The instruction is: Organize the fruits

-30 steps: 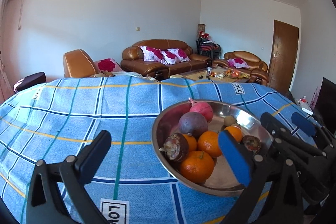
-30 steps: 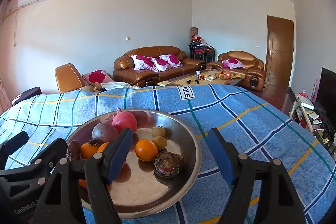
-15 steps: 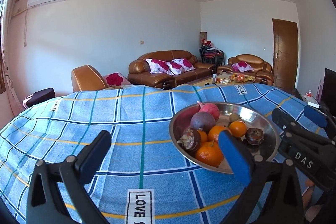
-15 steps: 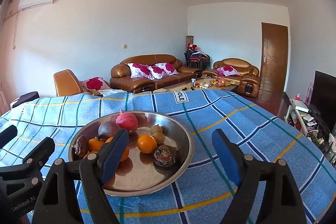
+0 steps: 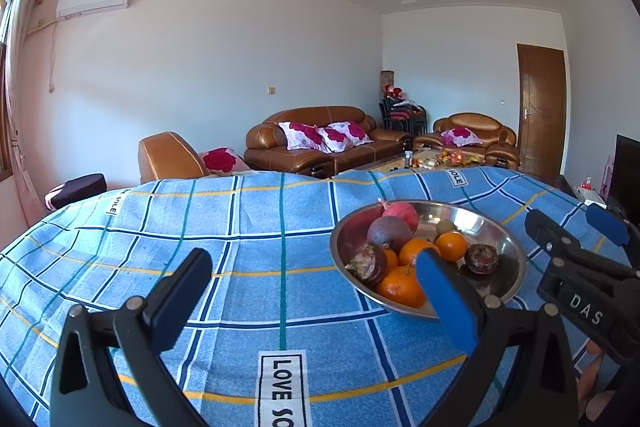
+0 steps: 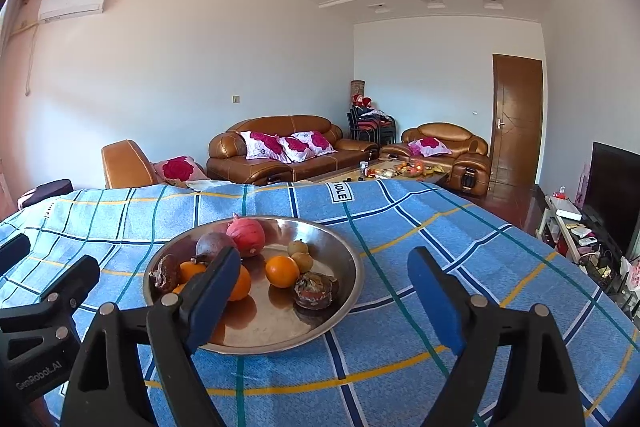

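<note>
A round metal bowl (image 5: 508,247) (image 6: 344,255) stands on the blue checked tablecloth (image 5: 240,247) (image 6: 460,251). It holds a pink pomegranate (image 6: 247,237) (image 5: 400,213), a purple fruit (image 6: 214,243) (image 5: 388,231), several oranges (image 6: 282,271) (image 5: 400,285), two small brown fruits (image 6: 298,247) and two dark mangosteens (image 6: 314,290) (image 5: 368,263). My left gripper (image 5: 312,291) is open and empty, in front and to the left of the bowl. My right gripper (image 6: 324,287) is open and empty, in front of the bowl's right half.
The tablecloth has a "LOVE" label (image 5: 280,387) near the front edge. Behind the table are brown leather sofas (image 6: 280,151), an armchair (image 5: 168,155) and a low table with items (image 6: 396,169). A door (image 6: 516,119) and a TV (image 6: 616,191) are at the right.
Both grippers have drawn back and risen from the bowl, which now looks smaller and farther. Both stay open and empty.
</note>
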Demonstrator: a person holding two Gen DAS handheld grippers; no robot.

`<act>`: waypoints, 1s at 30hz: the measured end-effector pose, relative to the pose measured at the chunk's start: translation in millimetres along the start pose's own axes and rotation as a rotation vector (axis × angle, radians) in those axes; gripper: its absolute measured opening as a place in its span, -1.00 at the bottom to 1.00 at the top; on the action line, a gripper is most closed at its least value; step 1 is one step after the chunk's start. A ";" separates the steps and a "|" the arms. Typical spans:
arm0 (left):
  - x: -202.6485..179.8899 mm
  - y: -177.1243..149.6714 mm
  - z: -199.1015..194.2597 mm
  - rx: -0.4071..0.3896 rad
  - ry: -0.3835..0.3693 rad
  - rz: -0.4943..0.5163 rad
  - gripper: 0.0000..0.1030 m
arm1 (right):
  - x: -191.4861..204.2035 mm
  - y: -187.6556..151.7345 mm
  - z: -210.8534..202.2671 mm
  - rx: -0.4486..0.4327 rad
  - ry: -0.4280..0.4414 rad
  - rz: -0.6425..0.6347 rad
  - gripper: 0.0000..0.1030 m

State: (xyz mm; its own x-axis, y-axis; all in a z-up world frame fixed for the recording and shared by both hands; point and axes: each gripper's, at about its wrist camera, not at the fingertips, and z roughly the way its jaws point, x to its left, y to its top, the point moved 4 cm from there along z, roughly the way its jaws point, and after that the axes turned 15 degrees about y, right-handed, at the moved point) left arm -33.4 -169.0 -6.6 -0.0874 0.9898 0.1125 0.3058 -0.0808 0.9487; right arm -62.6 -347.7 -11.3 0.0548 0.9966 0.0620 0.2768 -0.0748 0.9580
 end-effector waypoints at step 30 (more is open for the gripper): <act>0.3 1.1 -3.1 -0.007 0.000 0.006 1.00 | -2.7 -1.2 -10.2 -0.022 -0.024 0.013 0.69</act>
State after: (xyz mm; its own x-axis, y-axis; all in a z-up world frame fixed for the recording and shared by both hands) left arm -36.0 -169.2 -4.5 -0.0853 0.9893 0.1182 0.2992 -0.0878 0.9501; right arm -72.9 -349.9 -9.8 0.0815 0.9944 0.0675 0.2552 -0.0863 0.9630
